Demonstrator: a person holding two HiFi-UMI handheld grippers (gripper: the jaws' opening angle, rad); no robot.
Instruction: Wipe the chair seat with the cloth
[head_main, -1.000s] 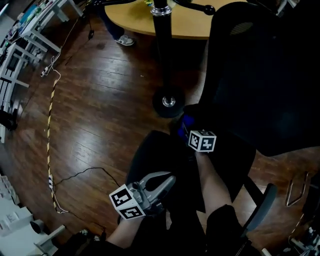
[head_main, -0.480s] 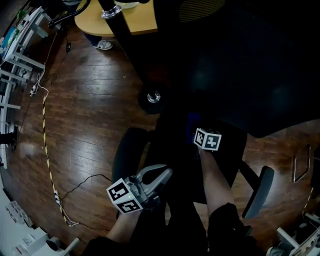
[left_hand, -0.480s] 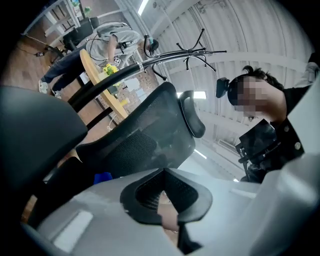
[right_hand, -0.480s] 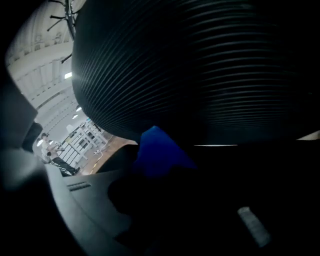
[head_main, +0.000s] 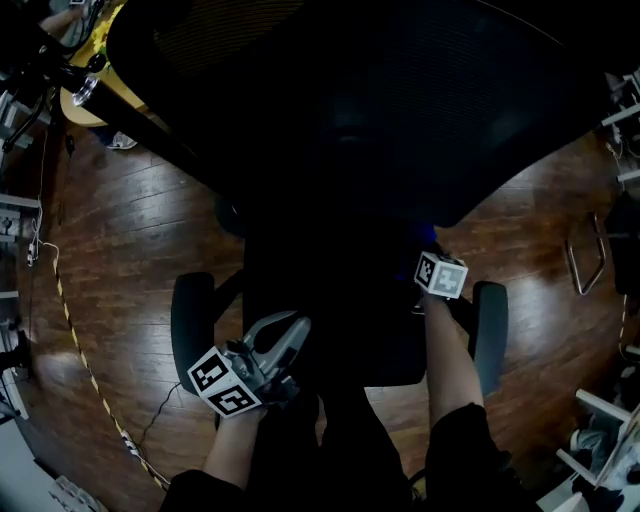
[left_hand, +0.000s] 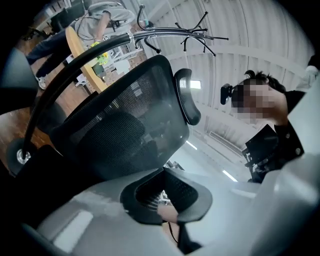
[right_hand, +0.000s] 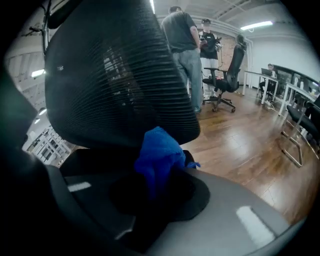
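Blue cloth (right_hand: 158, 155) clamped by right tongs (right_hand: 165, 194), mesh backrest (right_hand: 115, 75) ahead; left tongs (left_hand: 167, 207) closed.

glossy dark wood plank floor (head_main: 130, 230), a yellow-topped table (head_main: 100, 90) at upper left, white desks (right_hand: 282, 86) along the far wall, bright strip lights (right_hand: 257, 25) on a white ceiling.

In the head view both forearms reach up from the lower edge of the frame. The left forearm (head_main: 235, 450) ends at the left gripper (head_main: 283, 335), low and left of centre. Its marker cube is nearest the person and its grey jaws point up and to the right. The left gripper view shows those jaws pressed together with nothing between them. The right forearm (head_main: 452, 365) stretches further up, to the right gripper (head_main: 428, 250) right of centre, whose jaws are clamped on the blue cloth (right_hand: 159, 152).
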